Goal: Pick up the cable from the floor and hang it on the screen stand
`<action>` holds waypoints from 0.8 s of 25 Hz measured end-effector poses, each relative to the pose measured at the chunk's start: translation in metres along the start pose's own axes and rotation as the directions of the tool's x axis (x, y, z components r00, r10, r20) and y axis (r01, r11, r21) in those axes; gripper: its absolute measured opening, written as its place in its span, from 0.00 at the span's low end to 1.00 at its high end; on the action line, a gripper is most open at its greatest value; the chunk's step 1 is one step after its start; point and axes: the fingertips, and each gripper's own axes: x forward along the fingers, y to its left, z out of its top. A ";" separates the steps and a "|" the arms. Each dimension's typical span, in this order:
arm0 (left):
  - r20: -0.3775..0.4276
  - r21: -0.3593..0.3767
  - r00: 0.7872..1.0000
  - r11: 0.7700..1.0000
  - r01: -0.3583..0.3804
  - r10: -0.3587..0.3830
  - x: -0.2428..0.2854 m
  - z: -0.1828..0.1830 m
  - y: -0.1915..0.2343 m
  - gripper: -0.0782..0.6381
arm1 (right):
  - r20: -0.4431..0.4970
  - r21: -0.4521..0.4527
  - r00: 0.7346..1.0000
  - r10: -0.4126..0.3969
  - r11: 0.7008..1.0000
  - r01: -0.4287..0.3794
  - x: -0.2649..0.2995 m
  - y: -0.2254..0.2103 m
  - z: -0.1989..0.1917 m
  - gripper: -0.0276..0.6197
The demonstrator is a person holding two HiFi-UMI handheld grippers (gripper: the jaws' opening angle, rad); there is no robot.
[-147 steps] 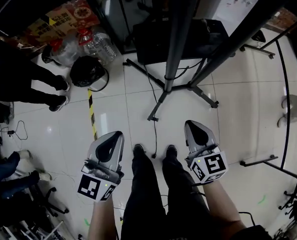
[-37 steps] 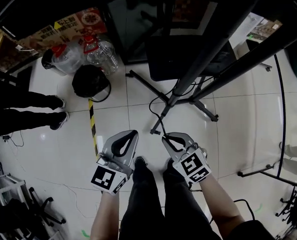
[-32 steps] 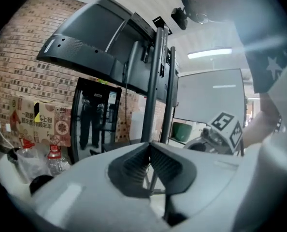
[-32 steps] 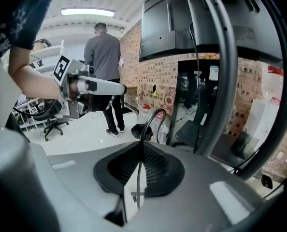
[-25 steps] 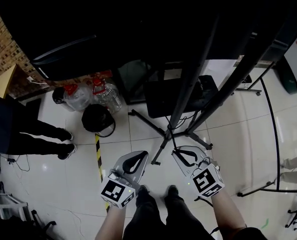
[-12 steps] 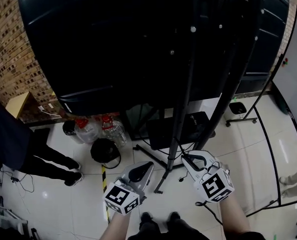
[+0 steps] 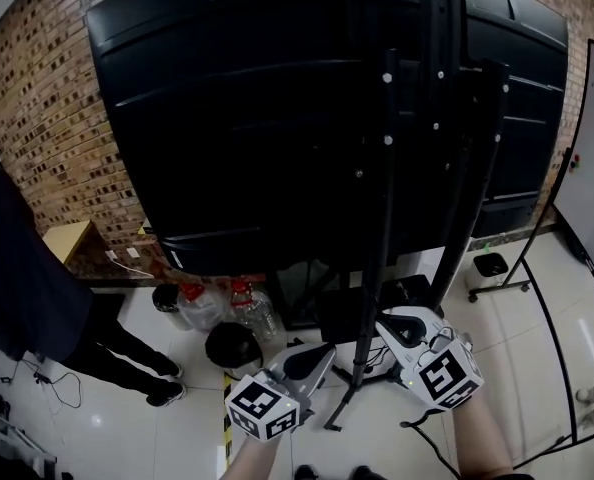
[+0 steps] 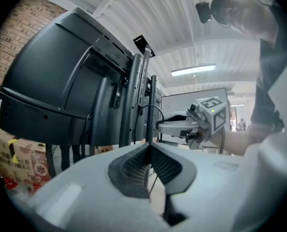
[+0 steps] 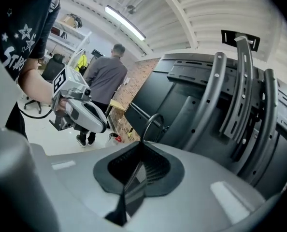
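Note:
The large black screen point(image 7: 277, 118) shows its back, mounted on the dark poles of the screen stand point(image 7: 385, 168). My right gripper point(image 7: 387, 321) point(image 9: 141, 143) is shut on the thin black cable point(image 9: 152, 121), which loops up out of the jaw tips just in front of the stand's uprights. From the left gripper view the same cable point(image 8: 146, 111) arches by the right gripper. My left gripper point(image 7: 320, 356) point(image 8: 149, 146) is shut with nothing in it, low and to the left of the stand's pole. How the cable hangs below the right gripper is hard to see.
Water bottles point(image 7: 252, 308) and a black round object point(image 7: 229, 346) lie on the floor under the screen. A person point(image 7: 37, 298) stands at the left by a small wooden table point(image 7: 67, 238). A whiteboard point(image 7: 592, 188) stands at the right. The stand's legs point(image 7: 342, 408) spread over the white tiles.
The view has swung up from the floor to the screen. Both grippers have risen to the stand, the right one carrying the cable it closed on at floor level.

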 end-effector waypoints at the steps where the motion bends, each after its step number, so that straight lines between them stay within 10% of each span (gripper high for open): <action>1: 0.009 -0.002 1.000 1.000 -0.004 0.004 0.000 0.005 0.001 0.11 | 0.012 -0.012 1.000 -0.008 1.000 0.008 -0.001 -0.006 0.007 0.08; 20: 0.080 0.152 0.996 0.988 0.025 -0.038 0.028 0.114 0.011 0.11 | 0.105 -0.141 0.990 -0.095 0.984 0.109 -0.012 -0.113 0.106 0.08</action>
